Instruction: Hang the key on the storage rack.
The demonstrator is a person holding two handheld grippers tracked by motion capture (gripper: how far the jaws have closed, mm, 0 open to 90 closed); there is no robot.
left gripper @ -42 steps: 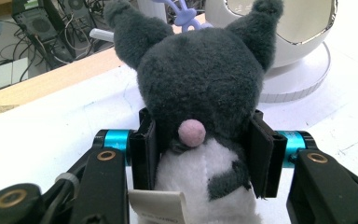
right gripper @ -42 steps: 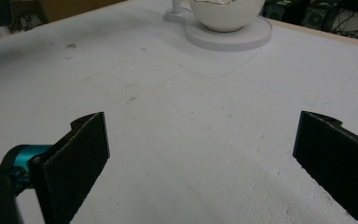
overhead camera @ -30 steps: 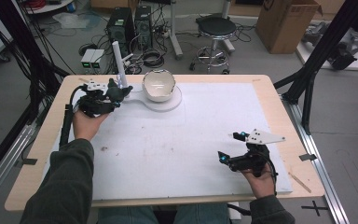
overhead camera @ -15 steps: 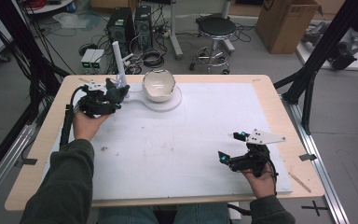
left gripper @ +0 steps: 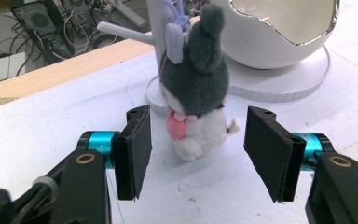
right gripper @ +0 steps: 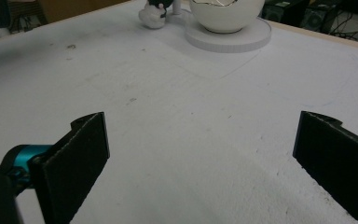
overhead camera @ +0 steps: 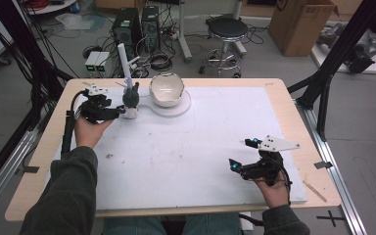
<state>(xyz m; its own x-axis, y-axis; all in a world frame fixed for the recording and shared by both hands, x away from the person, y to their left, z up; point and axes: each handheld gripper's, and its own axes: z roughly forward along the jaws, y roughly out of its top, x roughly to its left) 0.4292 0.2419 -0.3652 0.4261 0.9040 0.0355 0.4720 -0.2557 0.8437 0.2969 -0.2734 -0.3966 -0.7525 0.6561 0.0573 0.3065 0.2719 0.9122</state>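
nearby, the right tongs [overhead camera: 242, 155] rest released on the white-covered bench [overhead camera: 200, 147]. farther off, the left tongs [left gripper: 193, 151], jaws just closing, straddle the small grey-and-white plush toy [left gripper: 193, 100] without pressing it. closing off-centre could topple it toward the white eggshell-shaped bowl [left gripper: 279, 28].

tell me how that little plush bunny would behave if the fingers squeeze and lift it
The plush bunny looks furry and stuffed, so it would probably squash between the left gripper fingers rather than slip. It seems light for its size. Standing upright on small feet with a big head, it may tip if nudged on one side.
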